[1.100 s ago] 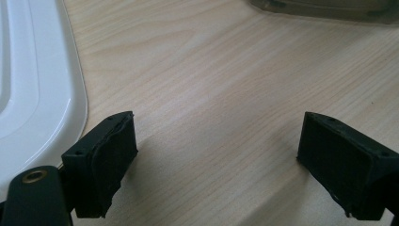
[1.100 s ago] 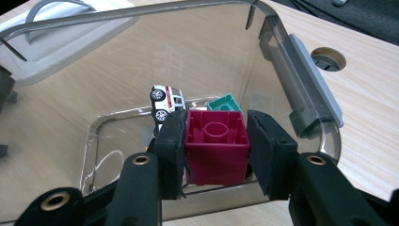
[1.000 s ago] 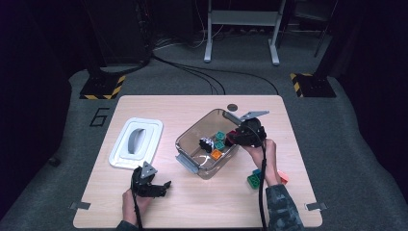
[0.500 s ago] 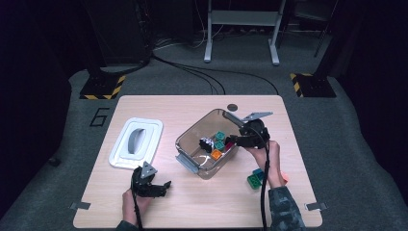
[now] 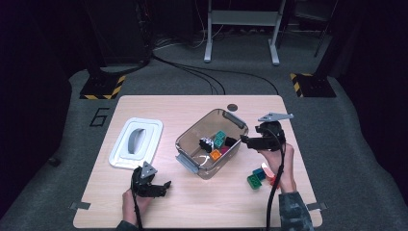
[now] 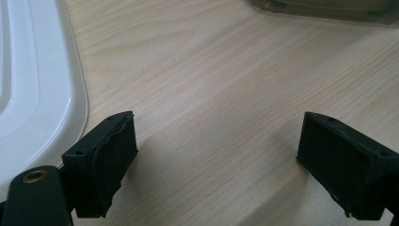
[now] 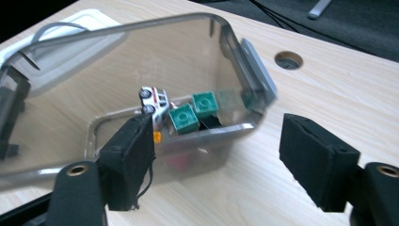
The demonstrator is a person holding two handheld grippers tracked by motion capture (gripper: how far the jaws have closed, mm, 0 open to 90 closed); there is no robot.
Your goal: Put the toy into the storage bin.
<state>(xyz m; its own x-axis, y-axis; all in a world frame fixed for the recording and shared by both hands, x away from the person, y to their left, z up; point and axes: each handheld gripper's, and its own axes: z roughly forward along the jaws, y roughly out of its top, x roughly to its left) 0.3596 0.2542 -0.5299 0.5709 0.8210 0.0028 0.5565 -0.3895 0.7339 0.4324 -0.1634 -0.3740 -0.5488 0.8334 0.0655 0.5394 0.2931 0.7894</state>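
A clear plastic bin [image 5: 191, 131] stands in the middle of the table. It holds a white toy car [image 5: 207, 143], green bricks [image 5: 220, 138] and an orange piece [image 5: 215, 155]. My right gripper [image 5: 244, 141] hovers just outside the bin's right wall. Its jaws have just been opening and nothing is between them. In the right gripper view the bin [image 7: 117, 61] lies ahead of the right gripper [image 7: 219, 141], with the car [image 7: 155, 100] and two green bricks [image 7: 195, 110] inside. My left gripper [image 5: 161, 185] rests open on bare wood near the front edge, and the left gripper [image 6: 216, 141] holds nothing.
The bin's white lid [image 5: 136, 143] lies left of the bin, and the lid [image 6: 37, 84] edges the left gripper view. Loose green, blue and red bricks [image 5: 260, 175] sit by the right hand. A cable hole [image 5: 233, 107] lies behind the bin.
The right gripper has drawn back to the right, from over the bin to just outside its wall, and its jaws have spread. The left gripper has stayed put.
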